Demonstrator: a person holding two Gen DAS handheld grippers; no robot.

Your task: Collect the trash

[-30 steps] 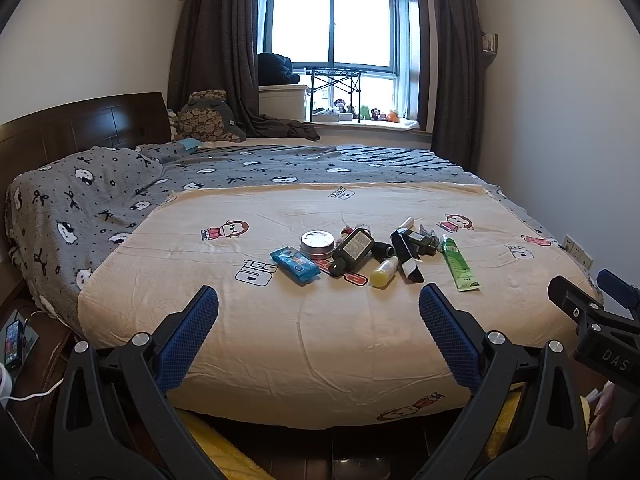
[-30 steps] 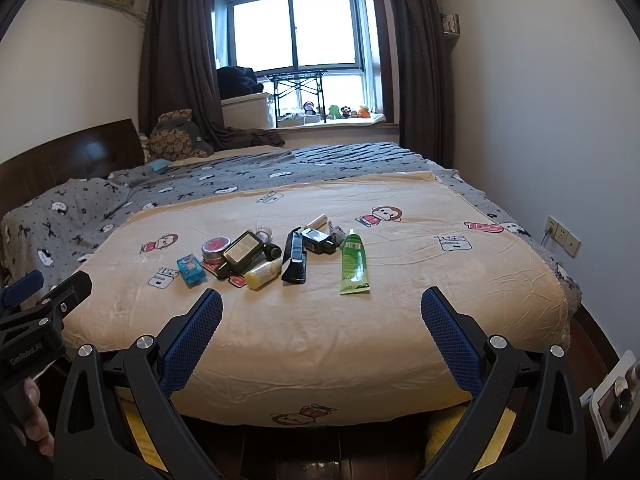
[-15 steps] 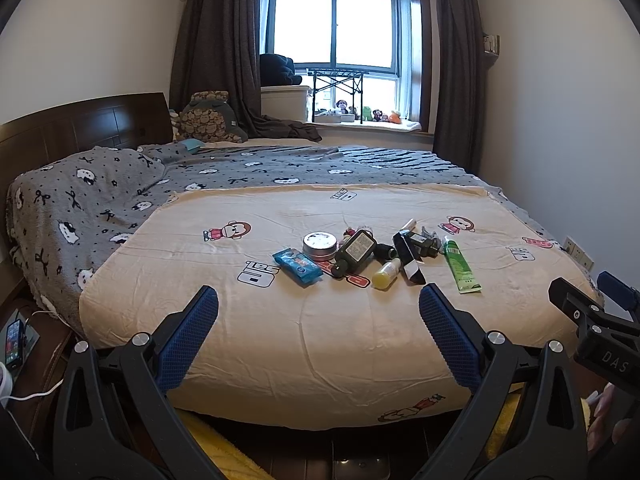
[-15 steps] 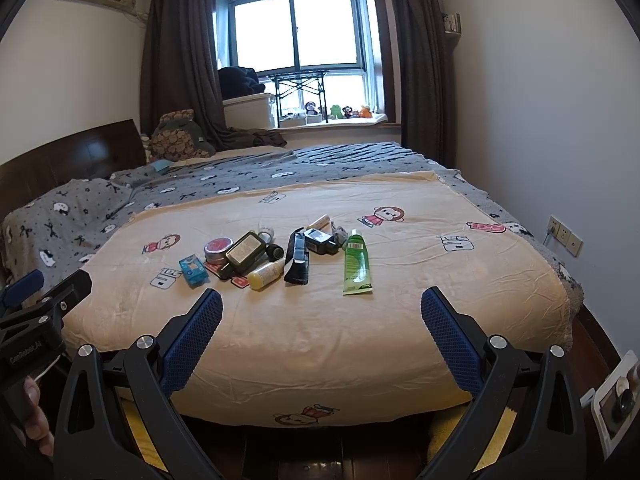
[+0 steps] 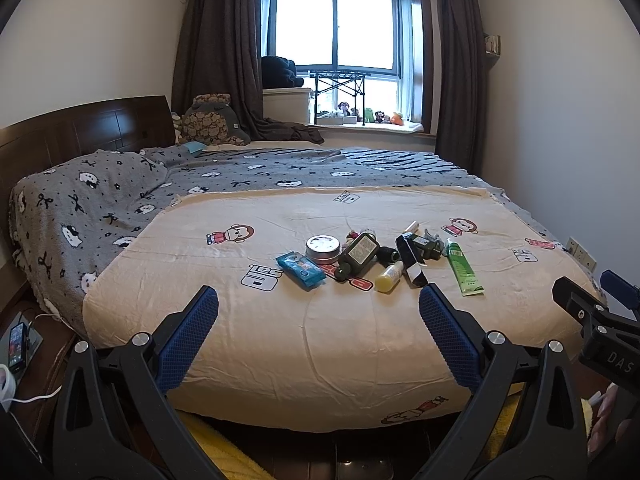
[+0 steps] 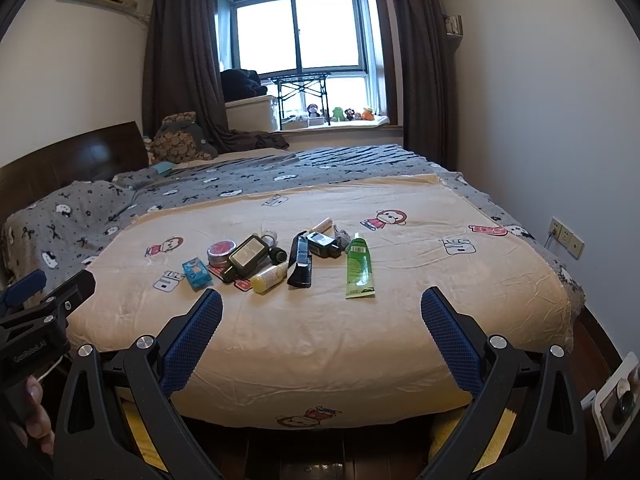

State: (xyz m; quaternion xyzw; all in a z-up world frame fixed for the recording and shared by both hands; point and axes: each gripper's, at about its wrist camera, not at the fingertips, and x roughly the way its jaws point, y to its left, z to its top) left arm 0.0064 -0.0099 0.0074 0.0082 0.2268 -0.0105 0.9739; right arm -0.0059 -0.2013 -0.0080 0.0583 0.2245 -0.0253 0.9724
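Observation:
A cluster of small items lies in the middle of the cream bedsheet [image 5: 320, 320]: a blue packet [image 5: 301, 270], a round tin [image 5: 322, 248], a dark green flat bottle [image 5: 358, 254], a small yellow bottle [image 5: 389, 277], a black tube [image 5: 411, 258] and a green tube [image 5: 462, 266]. The same green tube [image 6: 360, 266] and blue packet [image 6: 196, 273] show in the right wrist view. My left gripper [image 5: 318, 312] is open and empty, short of the bed's near edge. My right gripper [image 6: 322, 312] is open and empty too, beside it.
A grey patterned blanket [image 5: 100, 200] covers the left and far side of the bed. A dark wooden headboard [image 5: 80, 132] stands at left. A phone [image 5: 18, 342] lies on a low stand at lower left. A wall socket [image 6: 566, 236] is on the right wall.
Both grippers have edged slightly forward and up toward the bed; the items appear a little nearer. Both jaws stay open.

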